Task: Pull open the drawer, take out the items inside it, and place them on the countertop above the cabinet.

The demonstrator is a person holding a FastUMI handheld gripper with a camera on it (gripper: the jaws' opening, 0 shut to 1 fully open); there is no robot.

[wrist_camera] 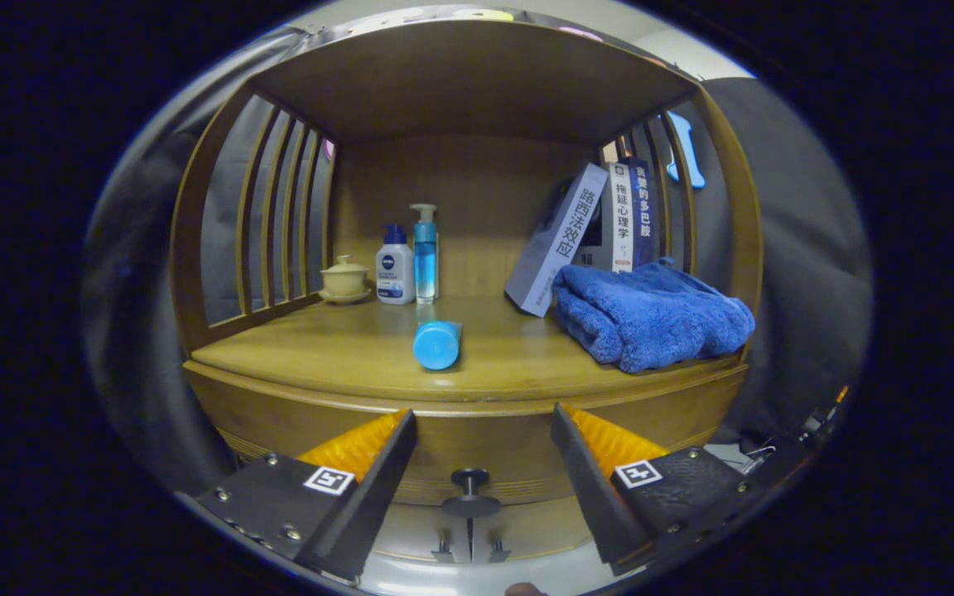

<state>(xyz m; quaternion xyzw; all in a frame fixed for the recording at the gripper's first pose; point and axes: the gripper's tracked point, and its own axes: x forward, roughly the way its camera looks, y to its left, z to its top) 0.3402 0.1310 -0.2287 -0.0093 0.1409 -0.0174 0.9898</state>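
The gripper (484, 430) stands wide open, holding nothing, its two fingers spread to either side of the small dark round drawer knob (469, 478), which sits between them on the wooden drawer front (477, 447) just below the countertop's front edge.

One blue cylindrical bottle (437, 343) lies on its side on the wooden countertop (320, 356), near the middle of the front edge. Its long axis runs front to back, with the round blue end facing the gripper.

At the back left corner stand one cream lidded teacup on a saucer (344, 279), one white bottle with a blue cap (395, 269), and one clear blue pump bottle (425, 252), side by side.

At the right side, three books (601, 223) stand together; the nearest leans leftward at its foot. One folded blue towel (651, 314) lies in front of them, reaching the front right corner.

Slatted wooden side panels (270, 223) enclose the shelf at both ends.
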